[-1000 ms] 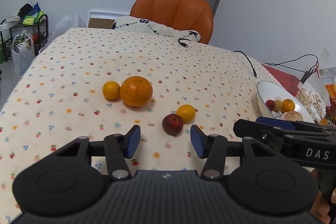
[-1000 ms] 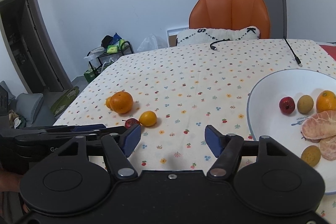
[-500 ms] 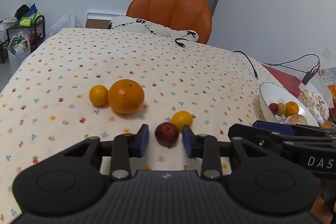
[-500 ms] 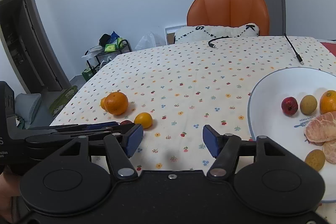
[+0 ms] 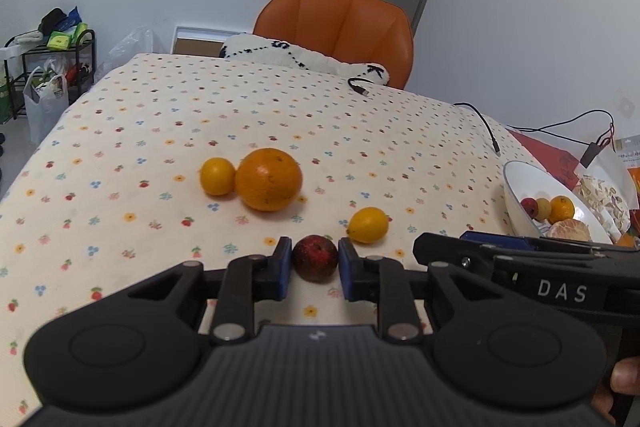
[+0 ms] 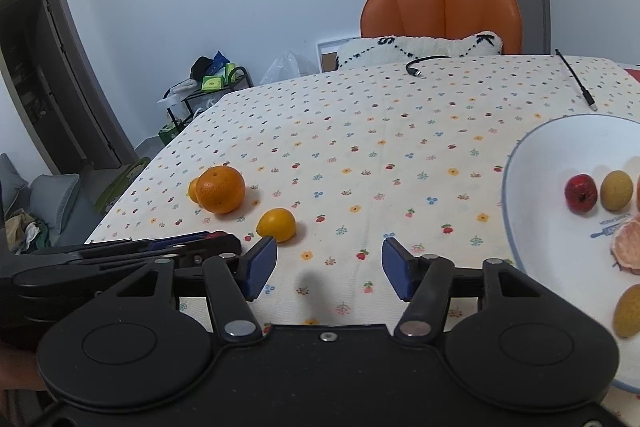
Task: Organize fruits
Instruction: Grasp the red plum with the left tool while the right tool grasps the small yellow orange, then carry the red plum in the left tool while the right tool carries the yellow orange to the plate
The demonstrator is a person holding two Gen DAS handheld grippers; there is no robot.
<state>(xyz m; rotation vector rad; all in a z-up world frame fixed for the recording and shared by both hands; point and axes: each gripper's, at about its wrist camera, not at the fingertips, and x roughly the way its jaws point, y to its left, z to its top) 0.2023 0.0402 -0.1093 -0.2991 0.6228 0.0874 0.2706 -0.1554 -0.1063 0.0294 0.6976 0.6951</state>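
Note:
My left gripper is shut on a small dark red fruit that rests on the flowered tablecloth. Just beyond it lie a small yellow-orange fruit, a big orange and a small orange touching it. My right gripper is open and empty above the cloth, left of the white bowl. The bowl holds a red fruit, a yellowish fruit, peeled citrus and others. The left gripper shows in the right wrist view at far left, and the red fruit is hidden there.
An orange chair with a white cushion stands at the table's far edge. Two black cables lie on the far right of the cloth. Snack packets sit behind the bowl. A shelf rack stands left on the floor.
My left gripper has moved forward around the red fruit and its jaws have closed on it. My right gripper has shifted slightly and stays open.

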